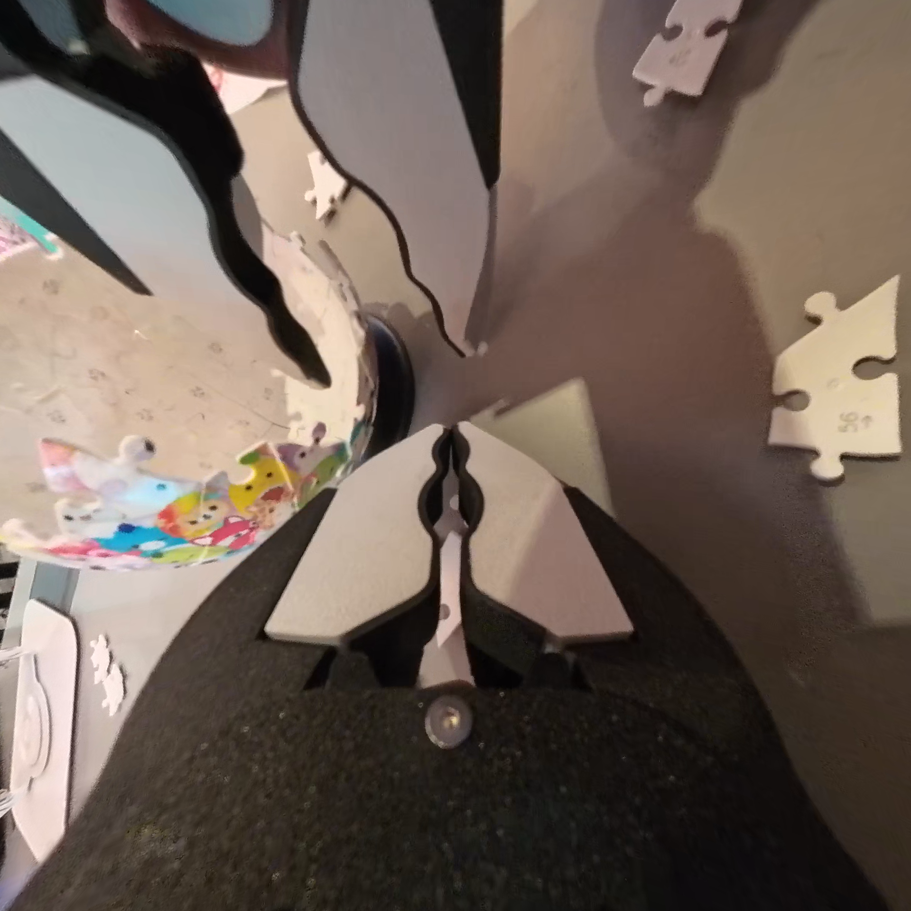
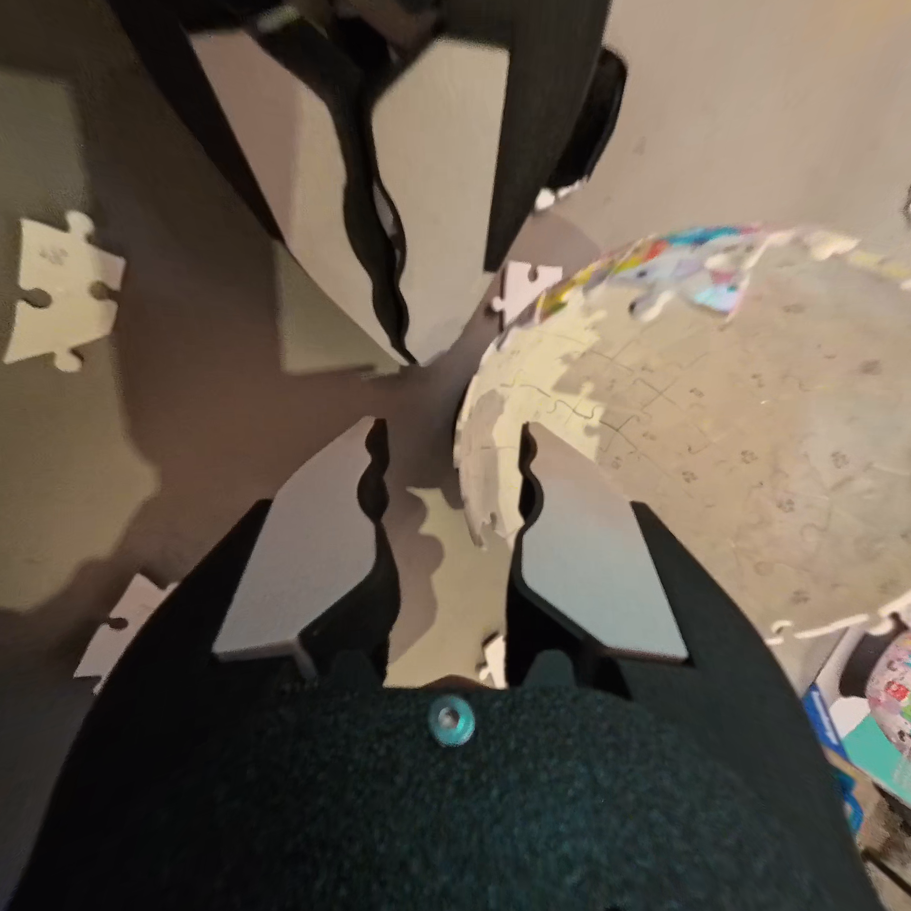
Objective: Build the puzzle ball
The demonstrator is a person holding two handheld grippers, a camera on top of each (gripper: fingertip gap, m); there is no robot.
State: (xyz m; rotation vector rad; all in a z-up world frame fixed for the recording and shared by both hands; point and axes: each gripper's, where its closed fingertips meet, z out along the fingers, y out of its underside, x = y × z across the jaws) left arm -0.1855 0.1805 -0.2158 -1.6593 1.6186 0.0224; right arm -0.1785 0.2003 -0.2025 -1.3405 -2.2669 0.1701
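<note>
the left gripper, grainy black with wavy pale pads, pinches a thin white puzzle piece. the right gripper gapes beside the half-built, glossy puzzle ball, seemingly on a dark ring; flat loose pieces lie around on the grey table.

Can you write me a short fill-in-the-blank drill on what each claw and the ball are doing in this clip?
1. The left claw is shut on a white puzzle ____.
2. The right claw is ____ and holds nothing.
3. The half-built puzzle ball shows its ____ inner side toward the right wrist camera.

Missing words: piece; open; plain
</note>
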